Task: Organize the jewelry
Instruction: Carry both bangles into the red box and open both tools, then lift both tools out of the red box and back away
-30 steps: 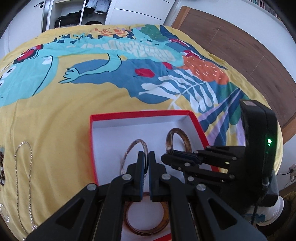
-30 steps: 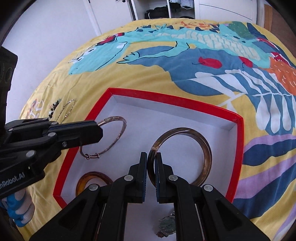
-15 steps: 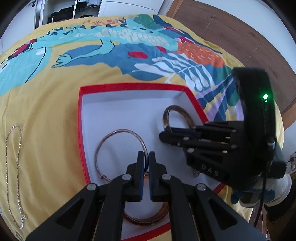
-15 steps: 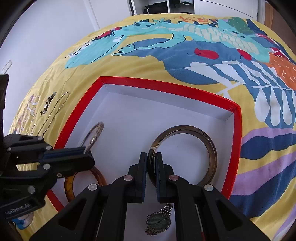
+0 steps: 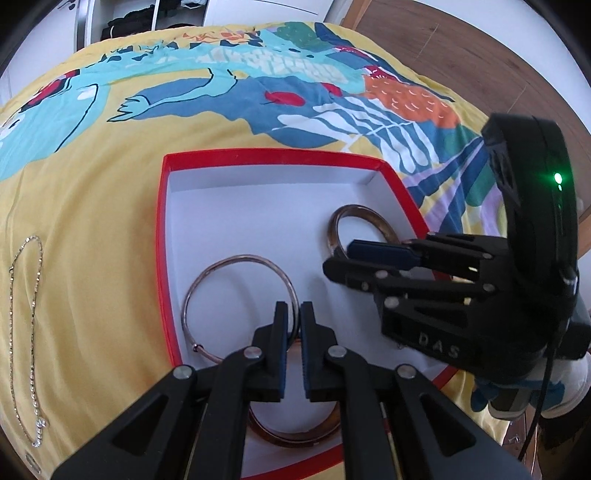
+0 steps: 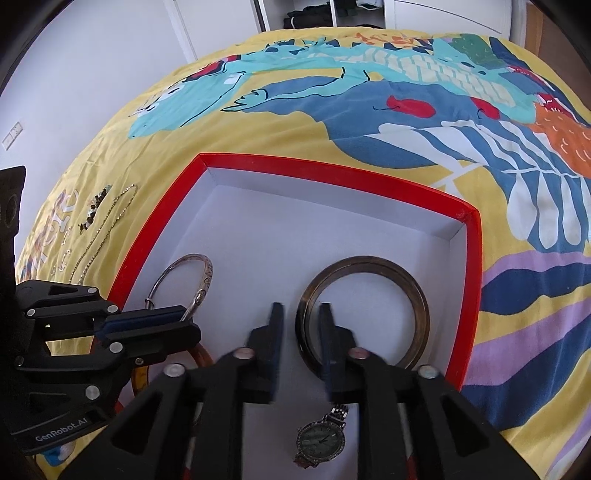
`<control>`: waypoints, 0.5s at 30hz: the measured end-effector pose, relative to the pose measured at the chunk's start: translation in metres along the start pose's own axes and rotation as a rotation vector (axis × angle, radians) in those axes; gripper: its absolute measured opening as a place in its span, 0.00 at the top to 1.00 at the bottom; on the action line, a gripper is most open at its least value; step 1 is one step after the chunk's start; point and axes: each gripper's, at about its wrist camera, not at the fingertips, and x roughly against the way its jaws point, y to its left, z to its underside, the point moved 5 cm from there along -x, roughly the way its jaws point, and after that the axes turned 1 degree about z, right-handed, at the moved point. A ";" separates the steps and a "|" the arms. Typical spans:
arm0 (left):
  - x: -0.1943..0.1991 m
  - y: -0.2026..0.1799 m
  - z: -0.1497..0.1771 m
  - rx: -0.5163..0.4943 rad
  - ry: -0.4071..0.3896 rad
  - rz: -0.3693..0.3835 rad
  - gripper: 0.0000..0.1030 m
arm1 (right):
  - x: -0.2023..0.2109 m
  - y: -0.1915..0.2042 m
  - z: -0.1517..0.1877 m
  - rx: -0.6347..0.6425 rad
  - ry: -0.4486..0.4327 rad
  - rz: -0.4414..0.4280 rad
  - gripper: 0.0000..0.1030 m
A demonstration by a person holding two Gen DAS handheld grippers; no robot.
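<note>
The left hand-held gripper [image 5: 292, 325] sits low centre in its own view, jaws just starting to part, the thin metal bangle [image 5: 240, 306] running through the narrow gap between the pads; whether they touch the wire I can't tell. The bangle lies flat on the white floor of the red-rimmed box [image 5: 161, 258]. Under that gripper, at the bottom of the frame, an amber bangle [image 5: 295, 434] peeks out, also in the box.

Over to the right hand-held gripper [image 6: 301, 325], bottom centre of its view: jaws opening, clearly spread, with the near rim of the dark bronze bangle [image 6: 417, 295] standing between the fingers and a gap showing on each side. That bangle rests flat in the right half of the box. Right at the bottom edge of that frame, a silver wristwatch [image 6: 320, 441] lies inside the box beneath the gripper.

Further out, at the left edge, a fine chain necklace [image 5: 26, 332] stretches along the yellow patterned bedspread [image 5: 92, 184], well apart from the box. More small chains and beads [image 6: 99, 210] lie at left in the right wrist view. At the top, a white wardrobe [image 6: 332, 14] stands open.
</note>
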 end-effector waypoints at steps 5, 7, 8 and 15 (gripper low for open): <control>0.014 -0.002 -0.002 0.001 -0.021 -0.016 0.93 | 0.014 -0.003 0.005 -0.011 -0.006 0.026 0.71; 0.022 -0.004 -0.004 -0.002 -0.032 -0.017 0.92 | 0.024 -0.005 0.005 -0.021 -0.019 0.031 0.71; 0.029 -0.005 -0.004 -0.005 -0.042 -0.018 0.92 | 0.030 -0.005 0.005 -0.027 -0.028 0.034 0.71; 0.088 -0.017 -0.005 -0.037 -0.116 -0.067 0.92 | 0.085 0.004 0.012 -0.040 -0.084 0.059 0.67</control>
